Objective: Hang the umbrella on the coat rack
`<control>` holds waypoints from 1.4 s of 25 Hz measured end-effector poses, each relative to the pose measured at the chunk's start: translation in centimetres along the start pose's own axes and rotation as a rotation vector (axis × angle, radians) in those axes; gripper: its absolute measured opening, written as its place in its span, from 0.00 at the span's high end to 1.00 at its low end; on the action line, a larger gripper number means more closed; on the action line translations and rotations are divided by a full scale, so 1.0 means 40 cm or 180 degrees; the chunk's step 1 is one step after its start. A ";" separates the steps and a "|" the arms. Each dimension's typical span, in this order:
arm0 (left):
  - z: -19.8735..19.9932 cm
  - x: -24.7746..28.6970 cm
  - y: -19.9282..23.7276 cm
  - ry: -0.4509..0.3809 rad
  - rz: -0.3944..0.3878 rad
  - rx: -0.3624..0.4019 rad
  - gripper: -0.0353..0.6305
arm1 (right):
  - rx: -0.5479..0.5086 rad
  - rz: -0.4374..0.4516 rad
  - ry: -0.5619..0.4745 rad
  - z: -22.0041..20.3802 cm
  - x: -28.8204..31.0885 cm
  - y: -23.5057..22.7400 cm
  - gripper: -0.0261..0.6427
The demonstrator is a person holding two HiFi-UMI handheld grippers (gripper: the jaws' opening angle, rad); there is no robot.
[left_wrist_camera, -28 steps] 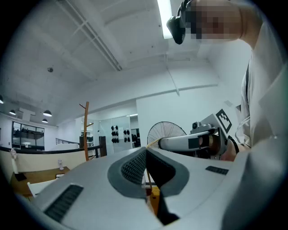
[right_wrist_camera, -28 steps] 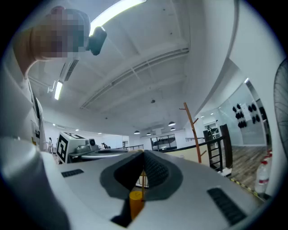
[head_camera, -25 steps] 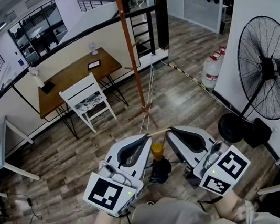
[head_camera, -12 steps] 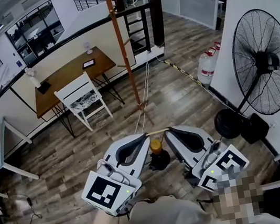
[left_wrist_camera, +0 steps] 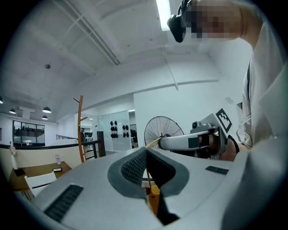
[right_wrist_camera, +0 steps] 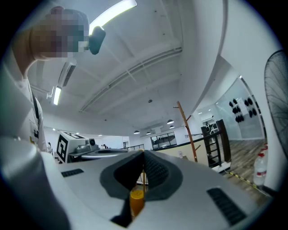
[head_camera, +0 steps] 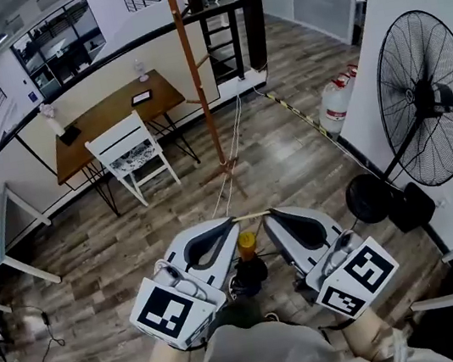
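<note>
Just below and between the left hand-held gripper (head_camera: 232, 221) and the right hand-held gripper (head_camera: 268, 213), hanging upright by its thin strap (head_camera: 249, 215): the folded umbrella (head_camera: 247, 270), orange cap up. Clamped shut on that strap from either side, with neither nearer to the coat rack (head_camera: 196, 86), upright straight ahead and well apart. Since a second ago: pole shifted slightly leftward of the pair, grip unchanged.
</note>
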State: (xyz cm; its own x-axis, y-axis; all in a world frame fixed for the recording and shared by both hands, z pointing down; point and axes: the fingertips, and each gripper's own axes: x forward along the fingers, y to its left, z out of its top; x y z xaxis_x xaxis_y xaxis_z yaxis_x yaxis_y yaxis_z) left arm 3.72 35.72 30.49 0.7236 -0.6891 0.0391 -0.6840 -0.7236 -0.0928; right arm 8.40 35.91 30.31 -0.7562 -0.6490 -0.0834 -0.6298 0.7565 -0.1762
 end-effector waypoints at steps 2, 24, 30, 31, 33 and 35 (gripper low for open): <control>-0.003 0.004 0.007 -0.0013 -0.0010 -0.0015 0.95 | -0.0017 0.0007 0.0001 -0.001 0.010 -0.008 0.95; -0.020 0.238 0.318 -0.0091 -0.0161 -0.0006 0.95 | -0.0080 -0.0104 0.0010 0.025 0.304 -0.277 0.95; -0.030 0.321 0.532 -0.0034 -0.0143 -0.0033 0.95 | -0.0064 -0.0090 0.0104 0.037 0.502 -0.376 0.95; -0.027 0.333 0.566 -0.0051 -0.0157 -0.0040 0.95 | -0.0072 -0.0087 0.0110 0.041 0.536 -0.391 0.95; -0.019 0.357 0.636 -0.0110 -0.0176 -0.0036 0.95 | -0.0104 -0.0075 0.0106 0.049 0.604 -0.420 0.95; -0.014 0.377 0.704 -0.0161 -0.0175 -0.0022 0.95 | -0.0142 -0.0052 0.0084 0.057 0.670 -0.446 0.95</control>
State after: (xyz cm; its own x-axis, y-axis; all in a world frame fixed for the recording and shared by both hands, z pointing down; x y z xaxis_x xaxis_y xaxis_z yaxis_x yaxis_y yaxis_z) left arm -4.68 4.92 29.01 0.7638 -0.6454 -0.0064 -0.6435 -0.7607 -0.0851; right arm -0.22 4.85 28.97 -0.7499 -0.6592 -0.0548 -0.6488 0.7492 -0.1332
